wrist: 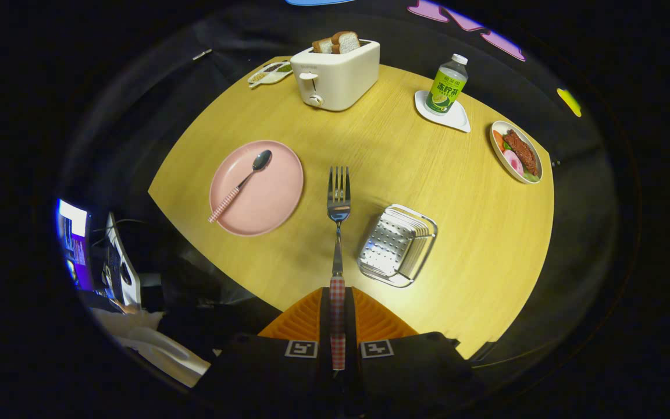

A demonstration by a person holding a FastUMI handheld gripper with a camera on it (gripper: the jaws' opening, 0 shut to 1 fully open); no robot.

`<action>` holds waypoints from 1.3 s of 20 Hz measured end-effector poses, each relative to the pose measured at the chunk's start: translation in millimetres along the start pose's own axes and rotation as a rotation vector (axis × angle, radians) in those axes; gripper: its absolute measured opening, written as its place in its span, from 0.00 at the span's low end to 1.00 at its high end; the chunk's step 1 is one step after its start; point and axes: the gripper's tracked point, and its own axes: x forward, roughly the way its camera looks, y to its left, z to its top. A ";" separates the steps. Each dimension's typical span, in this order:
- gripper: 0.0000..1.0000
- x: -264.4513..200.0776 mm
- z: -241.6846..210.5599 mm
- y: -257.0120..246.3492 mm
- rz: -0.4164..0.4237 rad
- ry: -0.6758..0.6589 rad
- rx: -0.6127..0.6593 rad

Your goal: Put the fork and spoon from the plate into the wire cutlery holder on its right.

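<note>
Wooden table [381,151], viewed along your fingers [338,326]: at left you see the pink plate [271,201] carrying the spoon [241,185], bowl toward the toaster [338,74]. At centre, your fingers are closed on the checked handle of the fork [338,233], which juts straight ahead, tines away from you, above the table. Just right of the fork sits the wire cutlery holder [396,244]; beyond it stand a bottle [446,84] and a food dish [516,152].

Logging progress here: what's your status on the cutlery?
Gripper shut on fork, tines forward above table. Spoon on pink plate. Wire holder right of fork, nothing between.
</note>
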 end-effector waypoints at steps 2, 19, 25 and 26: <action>0.12 -4.8 -7.4 -19.4 -0.002 0.059 -0.034; 0.12 35.2 -24.2 -62.4 0.037 0.481 -0.168; 0.12 47.6 -21.6 -65.6 0.029 0.572 -0.155; 0.14 49.0 -19.8 -66.6 0.023 0.579 -0.156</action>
